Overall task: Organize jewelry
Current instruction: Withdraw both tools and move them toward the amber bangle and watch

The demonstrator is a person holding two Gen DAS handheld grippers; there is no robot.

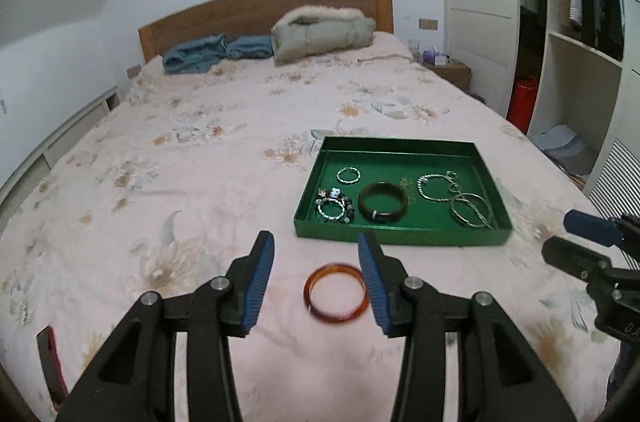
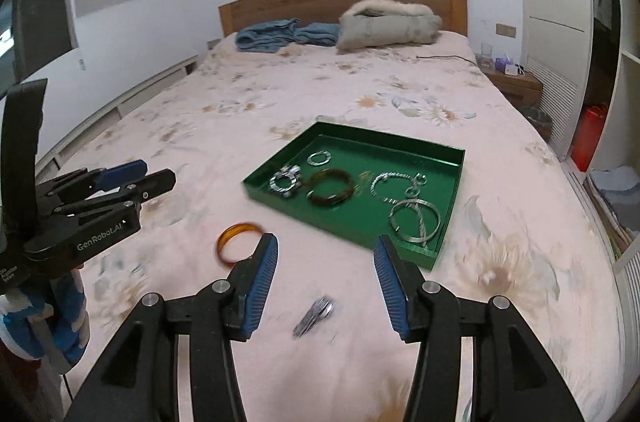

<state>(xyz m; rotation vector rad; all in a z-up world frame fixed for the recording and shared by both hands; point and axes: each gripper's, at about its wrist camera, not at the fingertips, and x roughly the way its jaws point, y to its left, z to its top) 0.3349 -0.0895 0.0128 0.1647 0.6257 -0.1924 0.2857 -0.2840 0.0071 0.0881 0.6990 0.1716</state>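
Observation:
An amber bangle (image 1: pixel 337 292) lies on the pink floral bedspread between the open fingers of my left gripper (image 1: pixel 316 262); it also shows in the right wrist view (image 2: pixel 237 243). A green tray (image 1: pixel 404 234) beyond it holds a dark bangle (image 1: pixel 383 207), a beaded bracelet (image 1: pixel 335 209), a silver ring (image 1: pixel 348 176) and silver bangles (image 1: pixel 471 209). My right gripper (image 2: pixel 326 264) is open and empty above a small silver piece (image 2: pixel 315 316) on the bedspread, with the tray (image 2: pixel 352 222) just ahead.
The bed carries a folded blue garment (image 1: pixel 212 53) and a beige fur-trimmed coat (image 1: pixel 322 32) by the wooden headboard (image 1: pixel 264 10). A white wardrobe (image 1: pixel 576 62) stands to the right. A nightstand (image 2: pixel 512 82) sits beside the bed.

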